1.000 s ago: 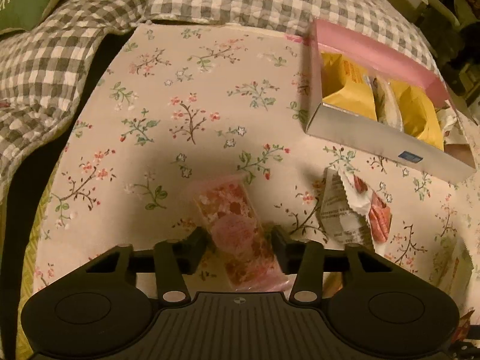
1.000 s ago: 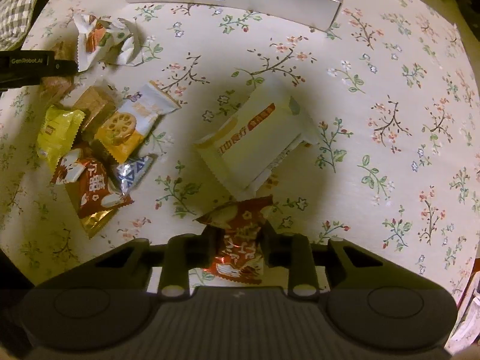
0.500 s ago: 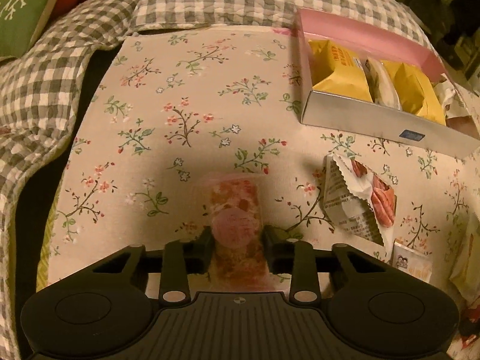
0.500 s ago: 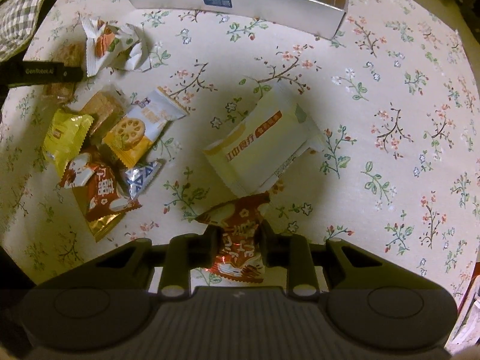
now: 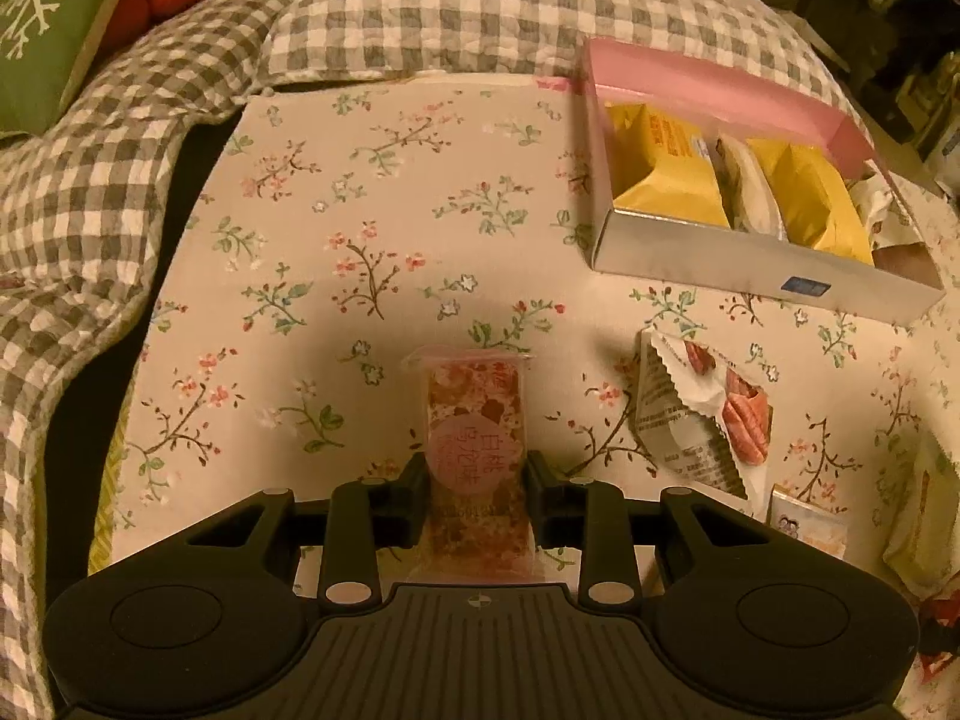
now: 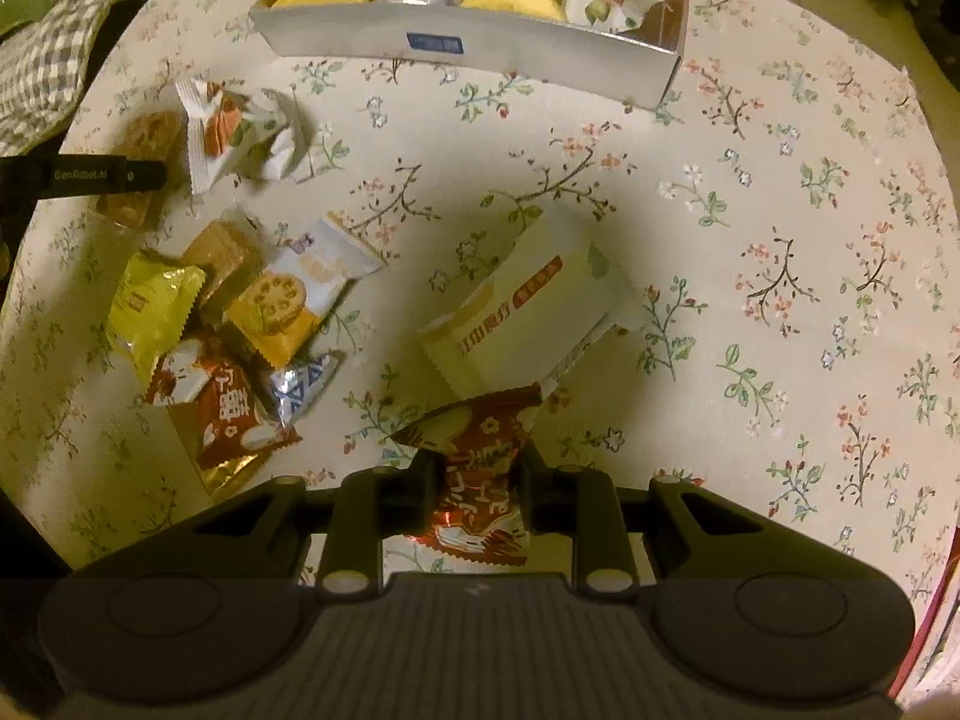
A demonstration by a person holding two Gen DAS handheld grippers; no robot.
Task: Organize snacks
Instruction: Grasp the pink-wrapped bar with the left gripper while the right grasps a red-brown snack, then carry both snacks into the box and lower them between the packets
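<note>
My left gripper [image 5: 477, 480] is shut on a pink nougat snack pack [image 5: 474, 414] and holds it above the floral tablecloth. My right gripper [image 6: 477, 471] is shut on a red snack packet [image 6: 480, 468]. The silver and pink snack box [image 5: 750, 270] stands at the back right of the left wrist view and holds yellow packs; it also shows in the right wrist view [image 6: 480, 60]. A cream packet [image 6: 528, 306] lies just beyond the right gripper. A white packet with nuts [image 5: 708, 420] lies right of the left gripper.
A pile of loose snack packets [image 6: 240, 324] lies at the left of the right wrist view, with a crumpled white packet [image 6: 240, 132] above it. The left gripper's finger [image 6: 84, 175] shows at that view's left edge. A checked cloth [image 5: 120, 150] borders the table.
My left gripper closed on the pink pack and lifted it. My right gripper, holding the red packet, rose and moved back from the cream packet.
</note>
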